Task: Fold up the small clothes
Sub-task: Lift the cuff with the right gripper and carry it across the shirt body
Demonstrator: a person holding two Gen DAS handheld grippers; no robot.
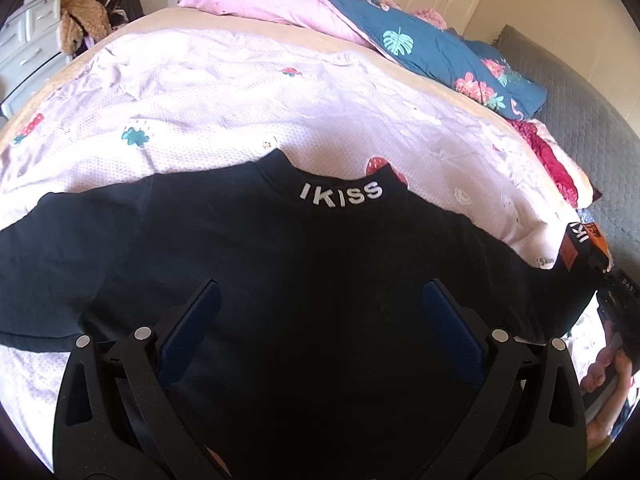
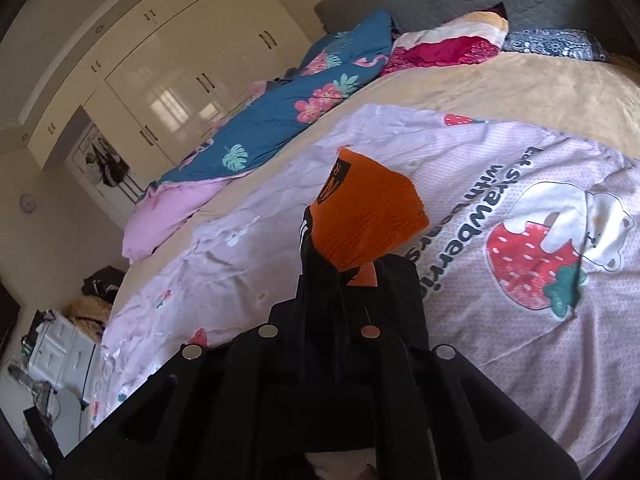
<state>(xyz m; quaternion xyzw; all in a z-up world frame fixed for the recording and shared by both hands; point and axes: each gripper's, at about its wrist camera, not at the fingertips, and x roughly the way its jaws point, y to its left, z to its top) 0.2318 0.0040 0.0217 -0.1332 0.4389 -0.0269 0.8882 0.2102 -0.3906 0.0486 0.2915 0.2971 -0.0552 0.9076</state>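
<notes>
a black long-sleeved cotton top with white "ikiss" lettering on its collar (image 1: 280,264) is seen spread flat, collar away from the camera, on a pale pink strawberry-print sheet (image 1: 200,92) that covers the bed. the left gripper (image 1: 320,300) is held above the middle of the top, its blue-padded fingers (image 1: 192,332) spread wide apart with nothing between them. the right gripper (image 2: 340,276) is seen closed on the end of the top's right sleeve, where an orange ribbed cuff (image 2: 368,220) fans out beyond the fingertips; the cuff is held above the sheet. in the left wrist view the same sleeve end is seen at the right edge. a teal floral quilt with pink lining (image 1: 432,40) is bunched at the far side of the bed, before cream wardrobe doors (image 2: 172,64).
</notes>
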